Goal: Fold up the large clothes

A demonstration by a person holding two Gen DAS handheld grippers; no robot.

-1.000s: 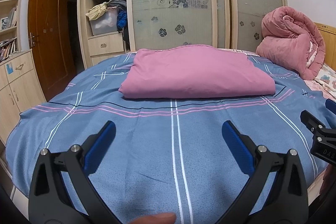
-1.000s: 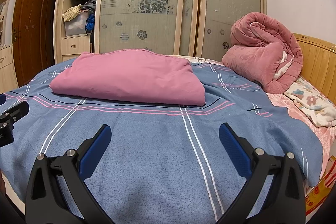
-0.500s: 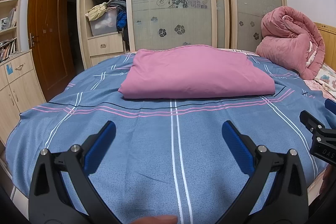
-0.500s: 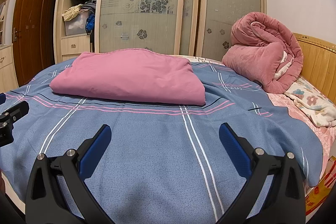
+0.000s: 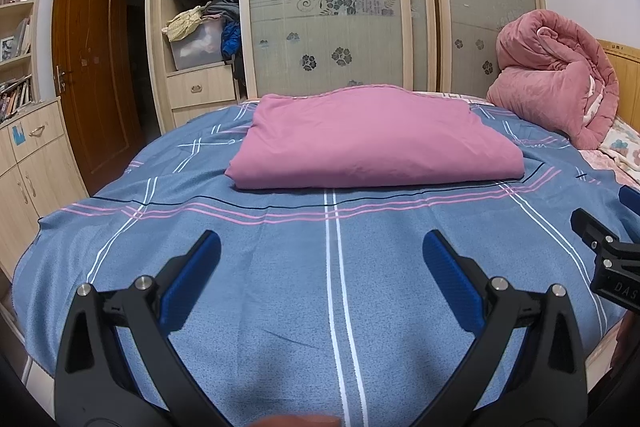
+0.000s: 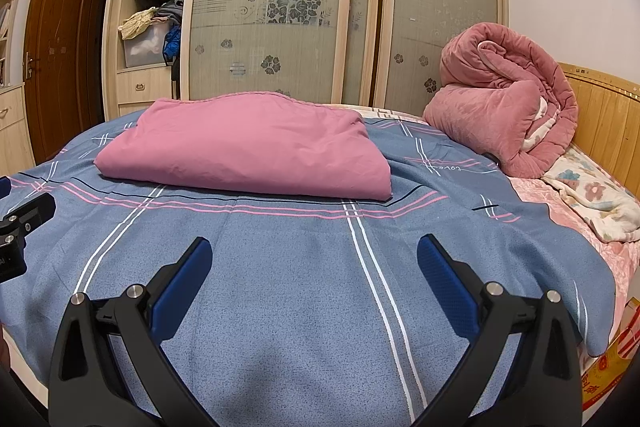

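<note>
Plainly, the thing I have to deal with is the pink folded garment [image 5: 372, 139], lying in a thick, soft slab on the bed [image 5: 280, 267], across the middle of the blue striped cover and well ahead of both tools. My left hand-held gripper [image 5: 320, 251] hangs above the near part of the cover with its blue pads spread wide and nothing between them; my right hand-held gripper [image 6: 314, 257] does the same, its jaws equally far apart and empty. I judge the cloth to be light for its bulk, limp and not slippery, so it will sag and drape as soon as one edge leaves the bed, and the layers may slide over one another. It already looks folded over at least once, the rounded fold facing me along the near edge. I reckon the best hold is at the two near corners, one tool to each, pinching all layers together so the stack does not come apart. A bite in the middle of the edge would likely let both ends droop. The rolled pink quilt [image 6: 508, 107] by the headboard sits clear of it.
</note>
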